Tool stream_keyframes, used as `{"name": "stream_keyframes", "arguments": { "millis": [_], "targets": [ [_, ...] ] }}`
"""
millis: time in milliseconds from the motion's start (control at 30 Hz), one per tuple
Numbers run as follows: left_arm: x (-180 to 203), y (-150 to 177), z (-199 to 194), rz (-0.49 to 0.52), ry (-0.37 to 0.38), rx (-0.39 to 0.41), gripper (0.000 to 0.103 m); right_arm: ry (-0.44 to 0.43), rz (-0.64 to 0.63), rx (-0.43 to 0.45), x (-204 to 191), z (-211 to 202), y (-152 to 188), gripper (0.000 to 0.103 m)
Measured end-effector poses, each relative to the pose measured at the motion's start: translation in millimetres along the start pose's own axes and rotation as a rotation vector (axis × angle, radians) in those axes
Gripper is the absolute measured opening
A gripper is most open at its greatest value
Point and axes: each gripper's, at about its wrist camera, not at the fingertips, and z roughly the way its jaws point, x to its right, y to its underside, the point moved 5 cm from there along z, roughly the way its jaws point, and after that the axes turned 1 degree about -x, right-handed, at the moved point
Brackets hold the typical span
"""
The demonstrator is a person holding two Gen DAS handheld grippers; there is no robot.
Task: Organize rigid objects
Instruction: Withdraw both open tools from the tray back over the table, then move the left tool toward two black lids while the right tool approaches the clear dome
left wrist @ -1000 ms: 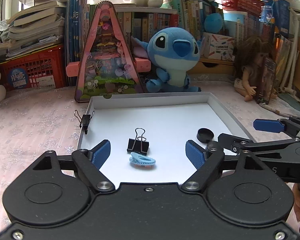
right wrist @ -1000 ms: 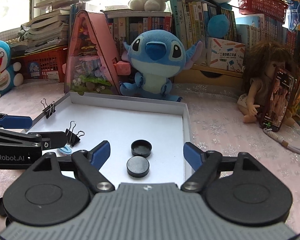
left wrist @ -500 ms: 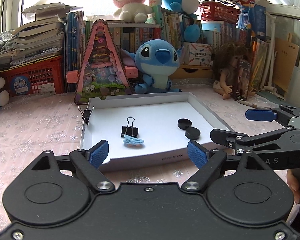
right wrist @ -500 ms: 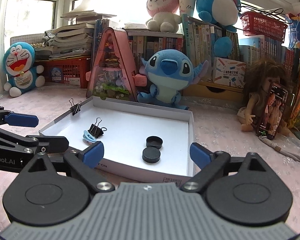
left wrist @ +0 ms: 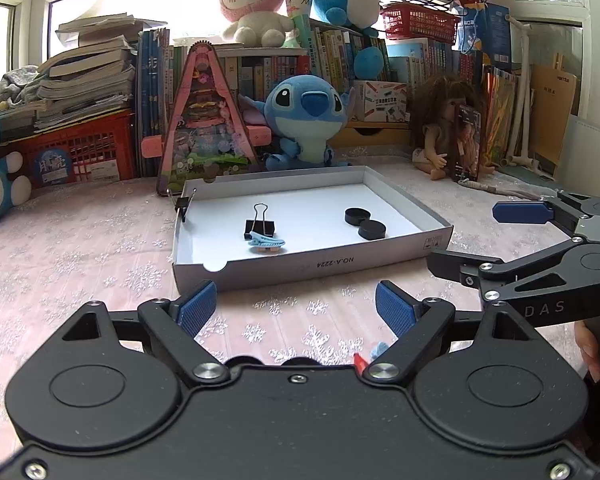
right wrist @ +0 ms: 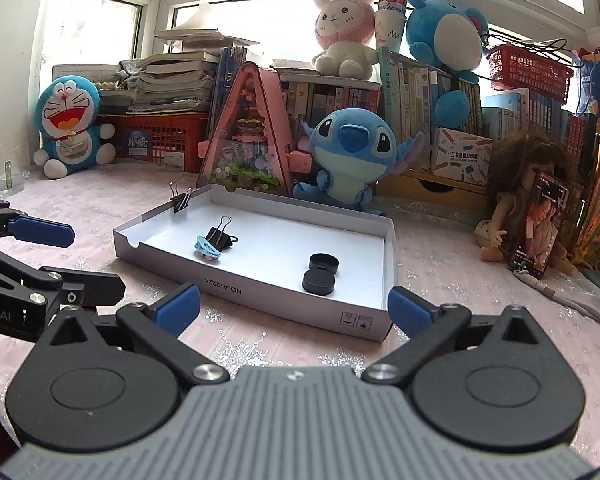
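Note:
A shallow white box lid (left wrist: 320, 266) (right wrist: 260, 292) lies on the pink cloth. In it are a black binder clip (left wrist: 259, 224) (right wrist: 220, 236), a light blue hair clip (left wrist: 266, 242) (right wrist: 207, 247) and two black round caps (left wrist: 365, 223) (right wrist: 320, 274). Another binder clip (left wrist: 184, 202) (right wrist: 181, 199) grips the lid's left wall. My left gripper (left wrist: 296, 308) is open and empty, in front of the lid. My right gripper (right wrist: 294, 310) is open and empty, also in front of the lid. Small blue and red bits (left wrist: 370, 354) peek out under the left gripper.
A Stitch plush (left wrist: 306, 120) (right wrist: 350, 152), a pink triangular toy house (left wrist: 204, 120) (right wrist: 252, 132) and a doll (left wrist: 448, 128) (right wrist: 528, 204) stand behind the lid. A Doraemon plush (right wrist: 70, 128), red crates and books line the back.
Both grippers have pulled back and up from over the lid; the lid and its contents now lie farther ahead. Both stay open. The items in the lid have not moved.

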Motion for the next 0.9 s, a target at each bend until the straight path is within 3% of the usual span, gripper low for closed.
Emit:
{"name": "stream_keyframes", "arguments": {
  "millis": [300, 433, 733, 900],
  "targets": [
    [-15, 27, -17, -0.019, -0.033, -0.004, 0.084, 0.013, -0.031, -0.033, -2, -12, 23, 0.103],
    [-22, 36, -21, -0.036, -0.008, -0.036, 0.073, 0.024, -0.029, -0.039, 1, -17, 30, 0.103],
    [-34, 50, -20, -0.053, -0.053, -0.07, 0.051, 0.039, -0.027, -0.071, 2, -19, 46, 0.103],
    [-42, 55, -15, -0.072, -0.074, -0.093, 0.048, 0.015, 0.025, -0.079, 3, -22, 51, 0.101]
  ]
}}
